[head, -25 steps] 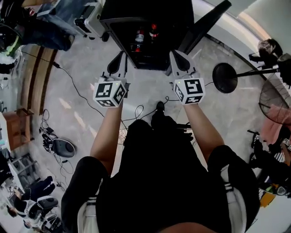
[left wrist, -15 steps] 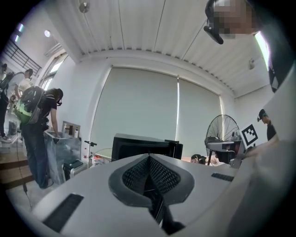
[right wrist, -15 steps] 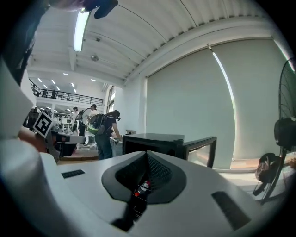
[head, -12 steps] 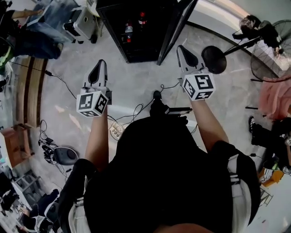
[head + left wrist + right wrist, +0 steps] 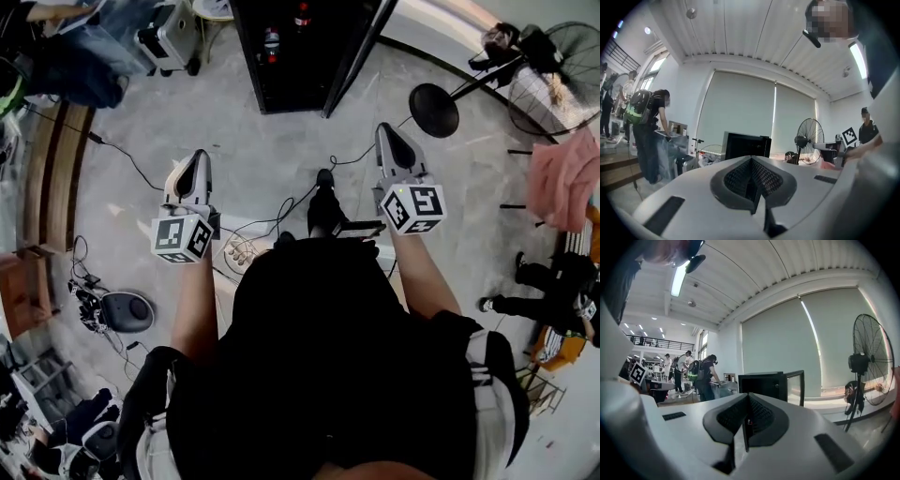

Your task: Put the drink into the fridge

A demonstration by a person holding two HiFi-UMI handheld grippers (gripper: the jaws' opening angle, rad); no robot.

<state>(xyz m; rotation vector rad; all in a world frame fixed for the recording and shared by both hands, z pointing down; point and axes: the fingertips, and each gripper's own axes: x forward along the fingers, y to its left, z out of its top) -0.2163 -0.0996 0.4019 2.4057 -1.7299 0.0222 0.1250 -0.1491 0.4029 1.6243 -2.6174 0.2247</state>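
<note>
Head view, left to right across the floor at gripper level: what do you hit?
left gripper → power strip → person's black shoe → right gripper → pink cloth

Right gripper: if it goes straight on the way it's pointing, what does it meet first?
Probably the fridge. The shut right gripper points at its open front, beside the door, and nothing nearer shows in that line. Depth is hard to judge.
</note>
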